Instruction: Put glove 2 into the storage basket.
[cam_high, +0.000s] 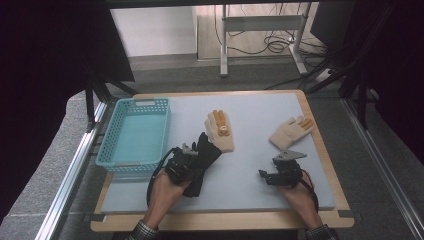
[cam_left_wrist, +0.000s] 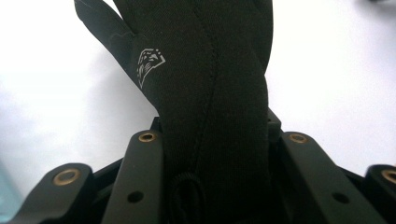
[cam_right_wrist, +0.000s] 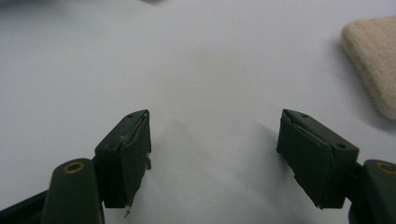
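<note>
A black glove (cam_high: 206, 154) with a small silver logo lies partly lifted off the grey mat, and my left gripper (cam_high: 189, 156) is shut on its cuff end. In the left gripper view the black glove (cam_left_wrist: 215, 84) is pinched between the two jaws of the left gripper (cam_left_wrist: 222, 137) and reaches up and away. A beige glove with orange fingertips (cam_high: 220, 130) lies just beyond it, touching or overlapping the black one. A second beige glove (cam_high: 292, 131) lies at the right. My right gripper (cam_high: 281, 167) rests near the front right, open with nothing between its fingers (cam_right_wrist: 215, 135); the beige glove's edge (cam_right_wrist: 373, 60) lies ahead to its right.
A light blue plastic basket (cam_high: 131, 166) stands on the table's left side, with nothing seen inside. The grey mat (cam_high: 250, 150) sits on a wooden tabletop. Beyond the far edge are a floor, desk legs and cables.
</note>
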